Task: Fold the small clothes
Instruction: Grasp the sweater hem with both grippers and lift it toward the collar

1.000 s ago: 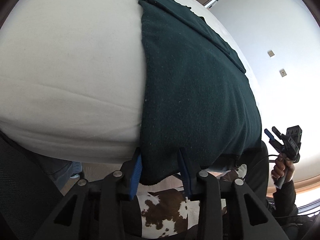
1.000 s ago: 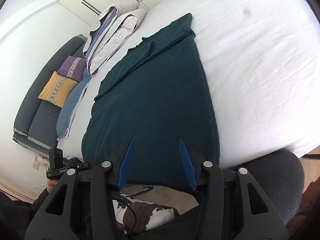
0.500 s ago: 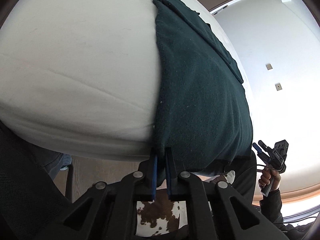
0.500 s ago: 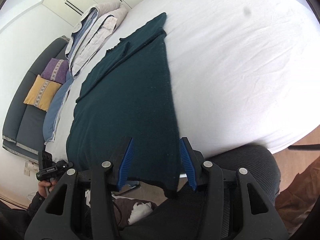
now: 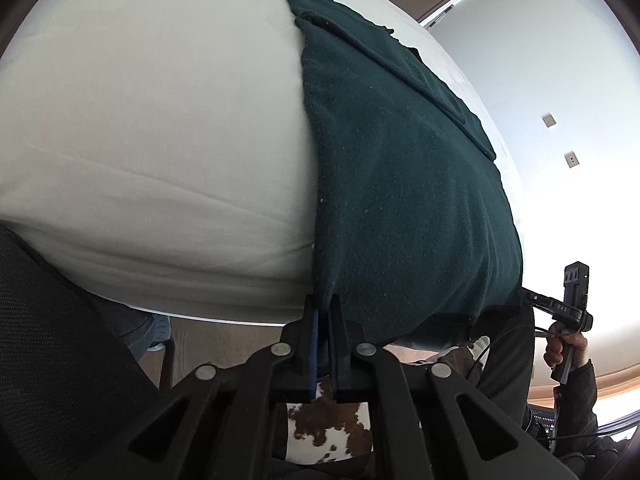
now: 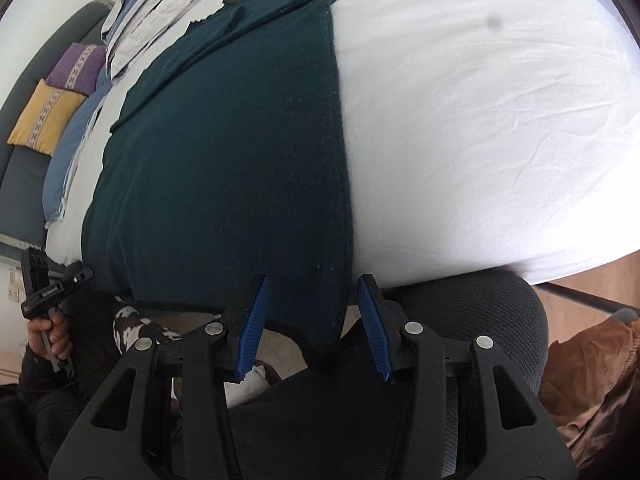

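White bed point(image 5: 160, 140), one green garment point(image 5: 400, 200), two claws

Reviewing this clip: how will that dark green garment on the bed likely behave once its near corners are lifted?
The dark green garment probably goes floppy: its hem already droops over the edge of the bed. Its fuzzy knit likely grips rather than slips in the left gripper. It may sag between corners, since the right gripper is only closing.

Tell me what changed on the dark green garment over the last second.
The left tool shut on the near corner of the dark green garment. The right tool shifted to the opposite corner, which now hangs between its closing jaws, not yet pinched. The garment stayed spread on the white bed.
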Demonstrator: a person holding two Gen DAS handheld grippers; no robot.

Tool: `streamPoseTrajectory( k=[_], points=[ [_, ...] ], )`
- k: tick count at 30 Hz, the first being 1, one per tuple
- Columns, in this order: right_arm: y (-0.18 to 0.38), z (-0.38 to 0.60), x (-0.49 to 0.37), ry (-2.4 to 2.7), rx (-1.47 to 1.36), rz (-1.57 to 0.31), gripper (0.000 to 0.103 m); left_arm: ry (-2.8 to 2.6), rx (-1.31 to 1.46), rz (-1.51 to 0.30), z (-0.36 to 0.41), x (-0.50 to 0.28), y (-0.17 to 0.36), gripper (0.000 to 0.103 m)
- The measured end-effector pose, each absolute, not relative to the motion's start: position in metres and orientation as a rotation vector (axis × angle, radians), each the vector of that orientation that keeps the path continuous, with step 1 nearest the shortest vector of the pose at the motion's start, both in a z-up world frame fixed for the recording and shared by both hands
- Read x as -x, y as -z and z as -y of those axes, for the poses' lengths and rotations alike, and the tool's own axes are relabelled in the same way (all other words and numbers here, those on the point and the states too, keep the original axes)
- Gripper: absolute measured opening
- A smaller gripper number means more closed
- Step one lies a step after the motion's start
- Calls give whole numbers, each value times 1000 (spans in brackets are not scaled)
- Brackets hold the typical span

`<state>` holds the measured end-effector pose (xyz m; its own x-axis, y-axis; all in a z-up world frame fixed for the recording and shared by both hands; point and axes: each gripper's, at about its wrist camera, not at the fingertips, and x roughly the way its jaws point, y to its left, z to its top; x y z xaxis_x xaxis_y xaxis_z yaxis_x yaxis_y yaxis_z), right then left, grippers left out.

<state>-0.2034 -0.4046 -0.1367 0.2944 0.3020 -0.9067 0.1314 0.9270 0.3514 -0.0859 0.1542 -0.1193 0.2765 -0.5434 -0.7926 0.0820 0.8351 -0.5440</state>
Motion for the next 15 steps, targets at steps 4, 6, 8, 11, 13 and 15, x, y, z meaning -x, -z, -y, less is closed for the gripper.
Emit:
streamPoseTrajectory(
  k=[4,6,8,11,13,15],
  points=[
    [142,398,202,-119,-372,-1288,22,444,417,-1222,-153,87,115,4],
    [145,400,203,-110,-391,-1283,9,448,406,-1220,-152,88,113,4],
    [144,399,206,-111,-400,-1267,7,450,391,-1217,-151,90,109,4],
    [133,404,214,-152,-470,-1194,6,459,383,-1207,-151,90,101,4],
    [120,408,219,-198,-543,-1114,6,473,405,-1190,-153,91,94,4],
    [106,408,221,-226,-594,-1045,6,495,447,-1167,-156,89,85,4]
  ],
)
